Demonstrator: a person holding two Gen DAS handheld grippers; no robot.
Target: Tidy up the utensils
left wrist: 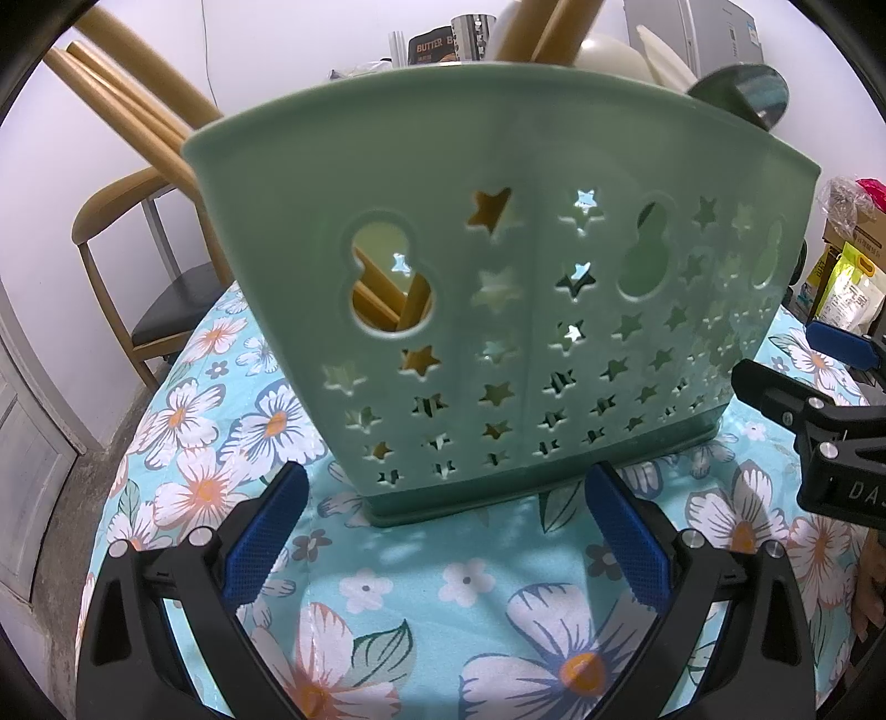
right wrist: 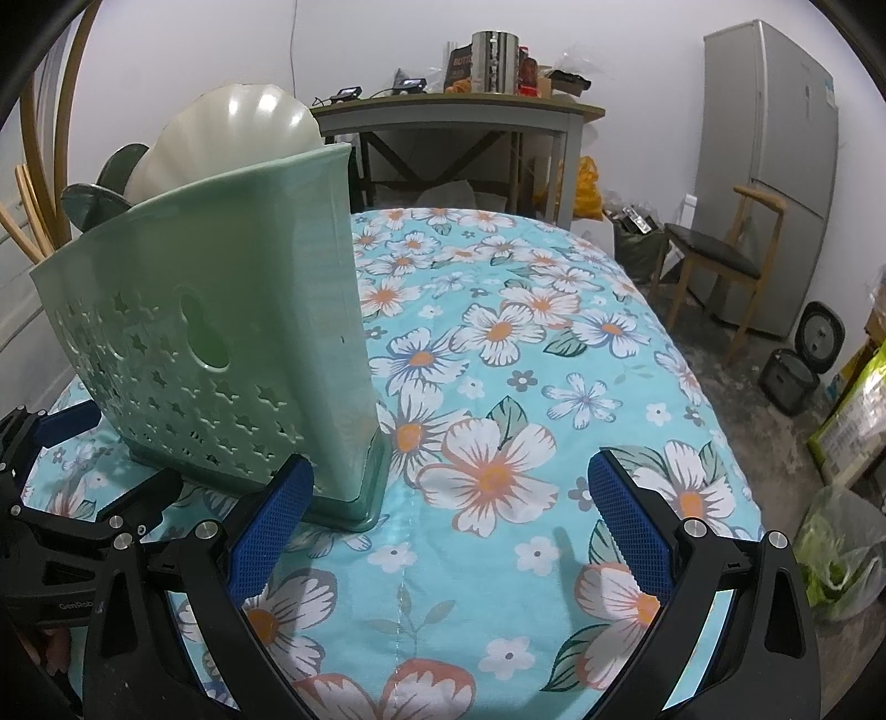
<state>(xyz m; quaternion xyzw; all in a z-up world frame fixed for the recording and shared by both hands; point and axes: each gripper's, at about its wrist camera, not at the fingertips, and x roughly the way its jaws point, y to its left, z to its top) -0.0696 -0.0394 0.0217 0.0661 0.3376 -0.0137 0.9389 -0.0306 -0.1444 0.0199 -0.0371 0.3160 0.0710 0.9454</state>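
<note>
The green utensil holder (left wrist: pixel 498 288) stands upright on the floral table (right wrist: pixel 554 343), loaded with wooden handles (left wrist: pixel 545 27) and pale ladles (right wrist: pixel 243 138). The left gripper (left wrist: pixel 446 531) faces its perforated broad wall squarely, fingers apart and empty, base just ahead. The right gripper (right wrist: pixel 451 518), fingers likewise apart and empty, sits off the holder's narrow end. The holder's long axis runs across the left gripper's view; the left gripper appears nearer.
</note>
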